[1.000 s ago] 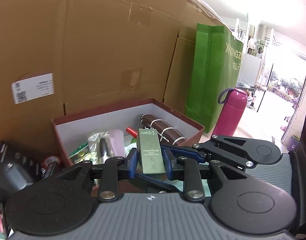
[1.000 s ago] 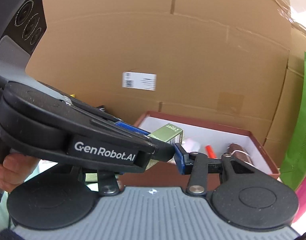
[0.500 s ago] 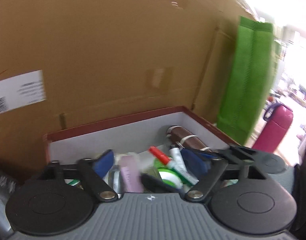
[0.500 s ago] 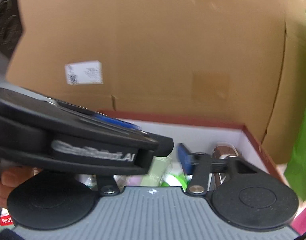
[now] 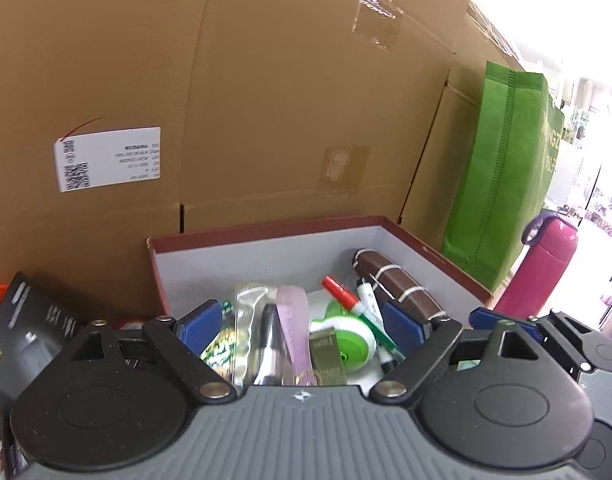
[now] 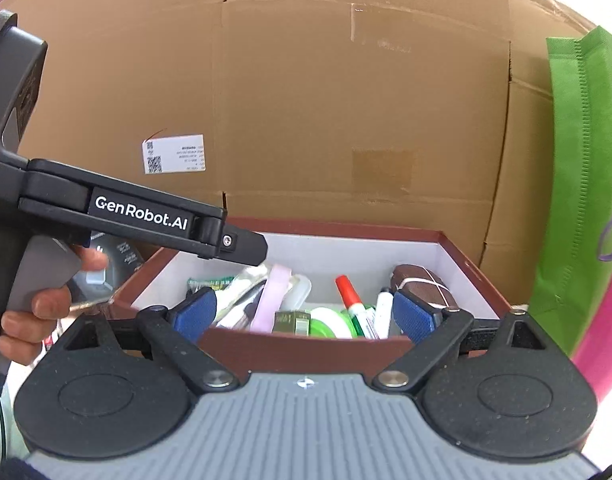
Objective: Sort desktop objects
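A maroon box (image 5: 266, 227) with white inner walls (image 6: 465, 252) holds several small things. The olive-green carton (image 5: 325, 354) lies inside it beside a green tape roll (image 5: 349, 340), also in the right wrist view (image 6: 292, 319). A red-capped marker (image 5: 341, 294), a brown case (image 5: 393, 284) and a pink strap (image 5: 294, 320) lie there too. My left gripper (image 5: 304, 326) is open and empty over the box. My right gripper (image 6: 306, 314) is open and empty at the box's near wall. The left gripper's body (image 6: 146, 220) crosses the right wrist view.
A big cardboard box (image 5: 266, 100) with a white label (image 5: 106, 158) stands right behind. A green bag (image 5: 501, 184) and a pink bottle (image 5: 539, 264) stand at the right. A black package (image 5: 22, 332) leans at the left.
My left gripper opened and let the olive-green carton drop into the box. Both grippers now stand open, and the left one has drawn back slightly.
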